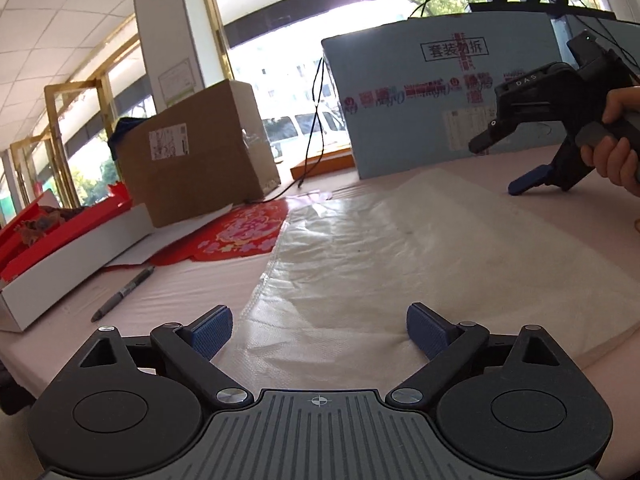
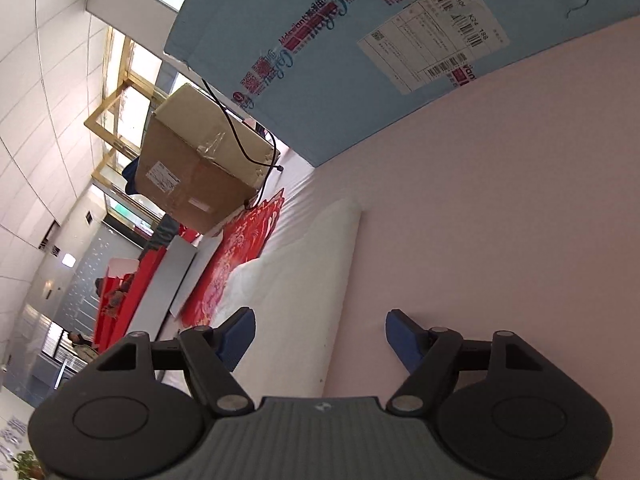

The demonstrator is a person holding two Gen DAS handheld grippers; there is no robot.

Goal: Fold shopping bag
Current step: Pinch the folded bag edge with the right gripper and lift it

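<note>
pen [image 1: 122, 294] and brown carton [image 1: 196, 152] lie left of the left gripper [image 1: 319, 334], fingers spread wide, nothing between them. ahead of its fingertips the shopping bag [image 1: 420, 248] lies flat on the pink table [image 2: 500, 200]: thin, whitish, translucent, finely crinkled. right gripper [image 2: 320, 340], held in a hand [image 1: 618, 152], fingers apart, straddles the bag's right edge.

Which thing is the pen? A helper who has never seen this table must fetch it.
Start at the big brown cardboard box on the left of the pink table. In front of it lies a long white box; the pen lies on the table just beside that box, left of the white shopping bag. It is the only thin, dark, stick-shaped thing there.
</note>
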